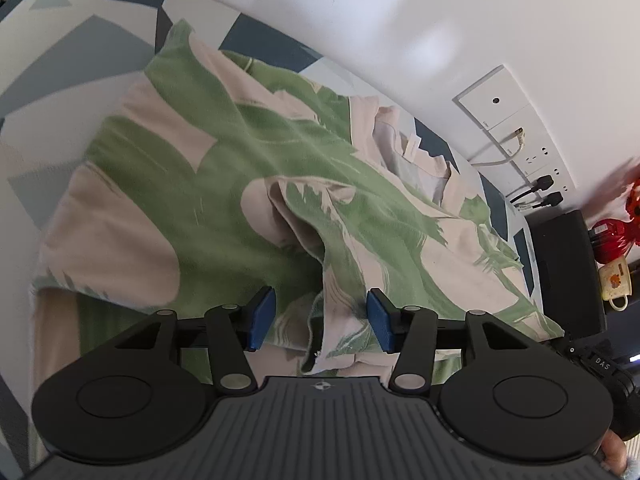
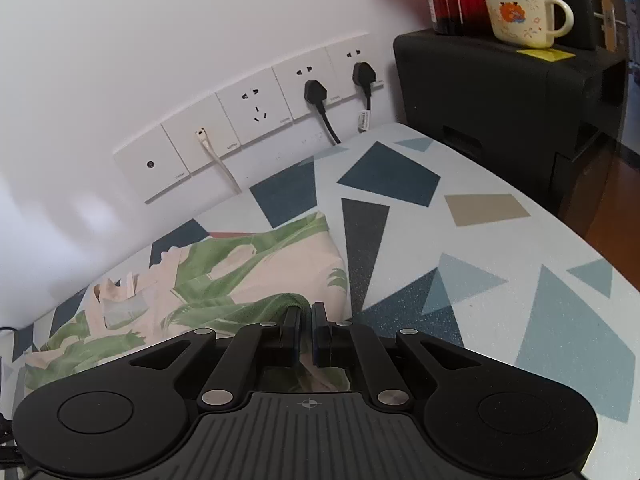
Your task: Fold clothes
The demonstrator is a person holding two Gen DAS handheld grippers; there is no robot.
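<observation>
shirt [image 1: 224, 184] between open left claw [image 1: 320, 320]

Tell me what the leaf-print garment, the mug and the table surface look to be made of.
Leaf-print garment: soft woven fabric, matte, creasing and draping in folds; likely cotton, unconfirmed. Mug: glossy cream with a yellow rim, enamel or ceramic, cannot tell. Table surface: smooth, faintly speckled printed covering, possibly vinyl.

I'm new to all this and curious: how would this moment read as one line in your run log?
task: fold clothes | left gripper: jaws open around a raised fold of leaf-print garment | right gripper: jaws shut on garment edge | surface: patterned table
</observation>
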